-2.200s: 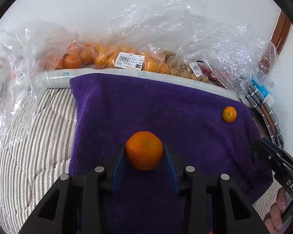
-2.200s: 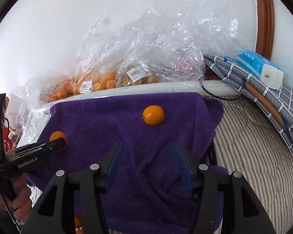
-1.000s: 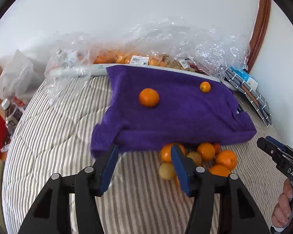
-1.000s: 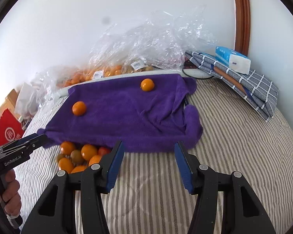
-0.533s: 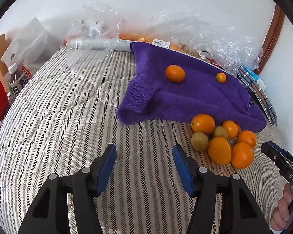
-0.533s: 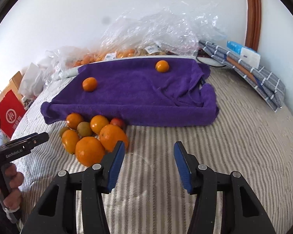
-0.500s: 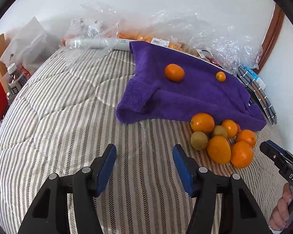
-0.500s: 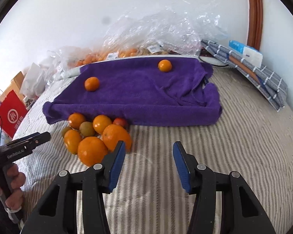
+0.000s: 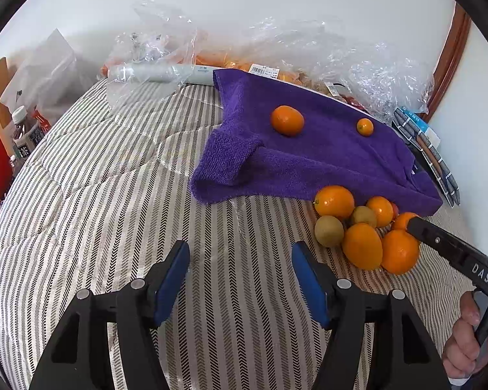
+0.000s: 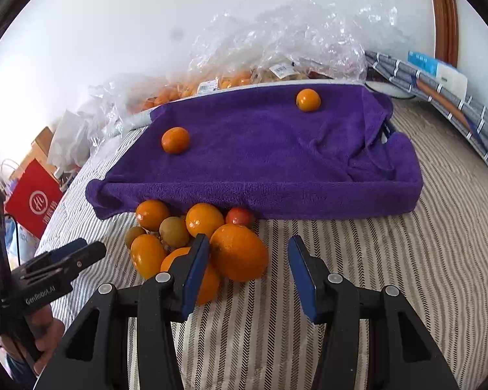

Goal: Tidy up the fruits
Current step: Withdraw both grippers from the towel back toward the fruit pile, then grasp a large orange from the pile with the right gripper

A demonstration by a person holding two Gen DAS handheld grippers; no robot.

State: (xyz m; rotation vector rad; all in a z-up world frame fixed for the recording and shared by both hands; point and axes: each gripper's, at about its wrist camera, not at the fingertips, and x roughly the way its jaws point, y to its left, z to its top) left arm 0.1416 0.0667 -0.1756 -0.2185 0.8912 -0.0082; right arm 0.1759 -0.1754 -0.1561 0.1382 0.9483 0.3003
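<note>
Now that 1 orange (image 9: 287, 120) is lying let go on the towel (image 9: 325, 159), both tongs, left (image 9: 240, 278) and right (image 10: 248, 271), are hanging half open and empty, left widening, by the pile (image 10: 192, 240).

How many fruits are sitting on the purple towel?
2: an orange near the towel's left side, and a smaller one by its far edge. None seem hidden.

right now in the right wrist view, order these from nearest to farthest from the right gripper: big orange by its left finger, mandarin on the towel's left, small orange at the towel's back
1. Big orange, right beside the right gripper.
2. Mandarin, left side of the purple towel.
3. Small orange, at the towel's far edge.
</note>
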